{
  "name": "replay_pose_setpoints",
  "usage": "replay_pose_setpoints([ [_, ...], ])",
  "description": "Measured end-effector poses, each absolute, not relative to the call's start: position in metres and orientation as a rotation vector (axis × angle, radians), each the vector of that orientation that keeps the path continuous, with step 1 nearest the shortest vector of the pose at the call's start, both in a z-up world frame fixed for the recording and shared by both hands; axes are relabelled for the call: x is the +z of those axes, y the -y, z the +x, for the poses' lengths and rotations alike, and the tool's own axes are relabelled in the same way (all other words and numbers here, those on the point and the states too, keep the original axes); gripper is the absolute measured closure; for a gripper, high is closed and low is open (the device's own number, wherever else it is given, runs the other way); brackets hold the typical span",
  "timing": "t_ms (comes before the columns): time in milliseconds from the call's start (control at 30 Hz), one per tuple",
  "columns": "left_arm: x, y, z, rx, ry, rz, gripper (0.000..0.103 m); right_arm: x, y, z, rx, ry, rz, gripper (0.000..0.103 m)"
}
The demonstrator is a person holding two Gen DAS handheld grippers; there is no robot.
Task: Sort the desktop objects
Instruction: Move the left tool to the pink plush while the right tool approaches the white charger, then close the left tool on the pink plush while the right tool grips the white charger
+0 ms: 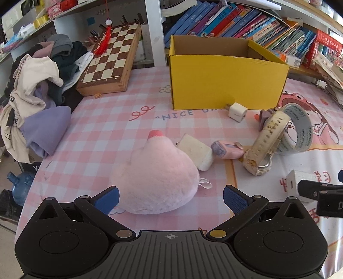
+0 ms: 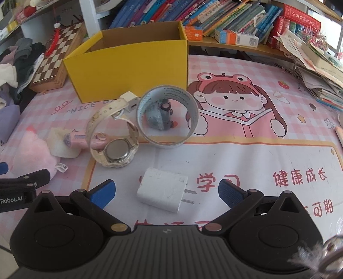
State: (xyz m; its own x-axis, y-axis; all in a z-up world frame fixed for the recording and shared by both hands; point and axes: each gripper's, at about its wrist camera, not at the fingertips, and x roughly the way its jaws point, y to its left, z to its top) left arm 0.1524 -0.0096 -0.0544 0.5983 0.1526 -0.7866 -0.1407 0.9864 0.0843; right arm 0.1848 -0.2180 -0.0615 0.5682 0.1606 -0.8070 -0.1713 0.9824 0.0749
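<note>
My left gripper point(image 1: 170, 198) is open, its blue pads on either side of a pink plush toy point(image 1: 157, 173) on the checked tablecloth. My right gripper point(image 2: 166, 194) is open around a white charger plug point(image 2: 161, 190) lying on the mat. A cream wristwatch point(image 2: 115, 139), a tape roll point(image 2: 169, 115) standing on edge with a small toy car point(image 2: 159, 117) behind it, a pink stapler-like item point(image 2: 94, 139), a cream block point(image 2: 61, 142) and a smaller white charger point(image 2: 130, 102) lie ahead. An open yellow box point(image 2: 133, 66) stands behind them.
A chessboard case point(image 1: 109, 62) and a pile of clothes point(image 1: 36, 85) sit at the left. Bookshelves point(image 2: 214, 17) line the back. Stacked papers point(image 2: 317, 68) lie at the right edge. A pencil end point(image 2: 339, 135) shows far right.
</note>
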Motion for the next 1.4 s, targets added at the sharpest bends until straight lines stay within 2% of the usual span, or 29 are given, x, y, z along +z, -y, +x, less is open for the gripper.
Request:
replay_pose_setpoints([
  [600, -0.069, -0.001, 0.165, 0.137, -0.895, 0.049, 0.0, -0.08, 0.212, 0.197, 0.193, -0.987, 0.02, 0.002],
  [800, -0.074, -0.013, 0.171, 0.156, -0.893, 0.003, 0.0, -0.086, 0.212, 0.201, 0.174, -1.003, 0.019, 0.012],
  [900, -0.076, -0.016, 0.173, 0.156, -0.894, -0.004, 0.0, -0.087, 0.214, 0.201, 0.163, -1.01, 0.02, 0.02],
  [967, -0.077, -0.016, 0.174, 0.154, -0.891, 0.004, 0.001, -0.089, 0.215, 0.202, 0.161, -1.018, 0.016, 0.03],
  [1033, -0.079, -0.014, 0.174, 0.153, -0.889, 0.019, 0.001, -0.09, 0.215, 0.202, 0.166, -1.024, 0.013, 0.034],
  [1233, -0.079, -0.016, 0.172, 0.14, -0.879, 0.016, 0.004, -0.09, 0.216, 0.201, 0.178, -1.024, 0.021, 0.034],
  [1400, -0.075, -0.022, 0.167, 0.131, -0.867, -0.018, 0.011, -0.083, 0.217, 0.198, 0.2, -1.004, 0.031, 0.035],
])
